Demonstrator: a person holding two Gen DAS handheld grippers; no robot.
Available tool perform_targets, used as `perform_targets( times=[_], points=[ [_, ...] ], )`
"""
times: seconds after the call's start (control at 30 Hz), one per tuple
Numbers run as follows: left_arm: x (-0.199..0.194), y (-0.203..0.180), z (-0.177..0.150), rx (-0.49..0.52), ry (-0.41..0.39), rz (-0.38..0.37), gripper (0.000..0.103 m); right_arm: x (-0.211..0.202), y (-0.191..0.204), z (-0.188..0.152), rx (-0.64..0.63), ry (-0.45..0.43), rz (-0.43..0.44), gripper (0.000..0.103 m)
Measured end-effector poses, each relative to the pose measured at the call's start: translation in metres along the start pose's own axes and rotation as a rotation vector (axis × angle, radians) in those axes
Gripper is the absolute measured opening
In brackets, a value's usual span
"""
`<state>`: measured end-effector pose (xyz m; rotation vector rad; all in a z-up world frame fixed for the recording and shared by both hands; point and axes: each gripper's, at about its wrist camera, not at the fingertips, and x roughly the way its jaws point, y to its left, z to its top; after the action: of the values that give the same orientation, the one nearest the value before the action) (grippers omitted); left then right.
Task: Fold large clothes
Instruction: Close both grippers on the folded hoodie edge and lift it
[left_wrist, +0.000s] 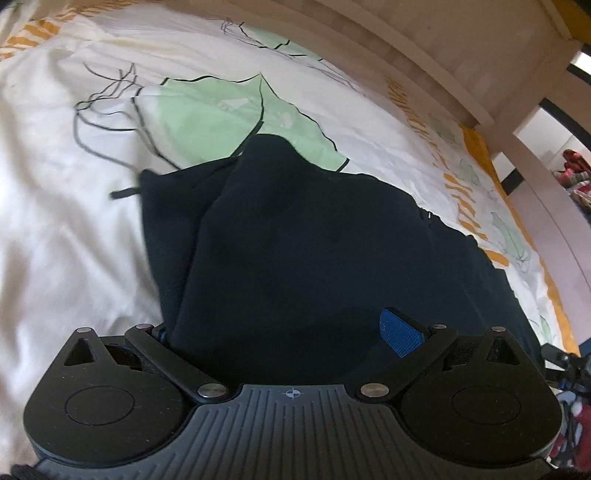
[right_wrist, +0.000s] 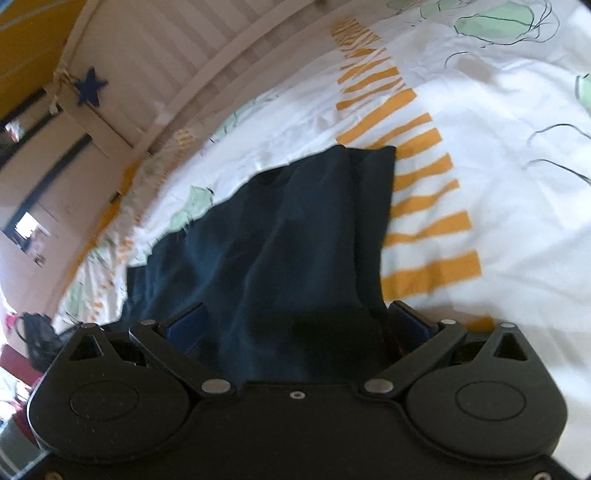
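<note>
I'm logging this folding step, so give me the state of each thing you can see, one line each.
Dark garment: bunched and creased, partly lifted off the bed, fabric lying between both grippers' fingers.
Left gripper: fingers wide apart, cloth draped between them; grip not clear.
Right gripper: fingers wide apart, cloth filling the gap; grip not clear.
Bedcover: spread out, wrinkled.

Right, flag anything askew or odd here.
Nothing damaged or spilled. The dark garment lies bunched and creased on the duvet, edges uneven, draped between the fingers of the left gripper and right gripper.
</note>
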<state>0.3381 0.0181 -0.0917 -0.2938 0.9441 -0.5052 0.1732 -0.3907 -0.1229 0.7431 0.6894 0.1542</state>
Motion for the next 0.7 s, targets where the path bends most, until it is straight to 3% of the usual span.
perform_targets(
  times=[0.17,0.23,0.27,0.3,0.33,0.4,0.5,0.7],
  points=[
    [0.0,0.003,0.001,-0.032,-0.002,-0.022,0.102,0.017,0.001,0.009,0.017,-0.001,0.07,0.103],
    [-0.005,0.007,-0.001,-0.051,0.002,-0.062,0.101,0.022,0.007,0.009,0.007,0.005,0.068,0.091],
    [-0.008,0.008,-0.002,-0.075,-0.004,-0.085,0.1,0.024,0.011,0.008,-0.004,0.015,0.034,0.067],
    [-0.01,0.011,-0.002,-0.104,-0.015,-0.102,0.088,0.024,0.012,0.008,-0.01,0.024,-0.01,0.051],
    [-0.013,0.012,-0.003,-0.133,-0.024,-0.101,0.079,0.024,0.012,0.008,-0.004,0.026,-0.02,0.048],
    [-0.016,0.017,-0.003,-0.178,-0.021,-0.068,0.024,0.021,0.013,0.008,0.035,0.021,-0.005,0.038],
    [-0.027,0.027,-0.006,-0.272,-0.035,-0.155,0.02,0.015,0.023,0.009,0.032,0.014,-0.025,0.032],
    [-0.06,0.012,-0.01,-0.291,-0.07,-0.25,0.019,-0.009,0.048,0.013,0.057,-0.037,0.044,0.029]
  ],
)
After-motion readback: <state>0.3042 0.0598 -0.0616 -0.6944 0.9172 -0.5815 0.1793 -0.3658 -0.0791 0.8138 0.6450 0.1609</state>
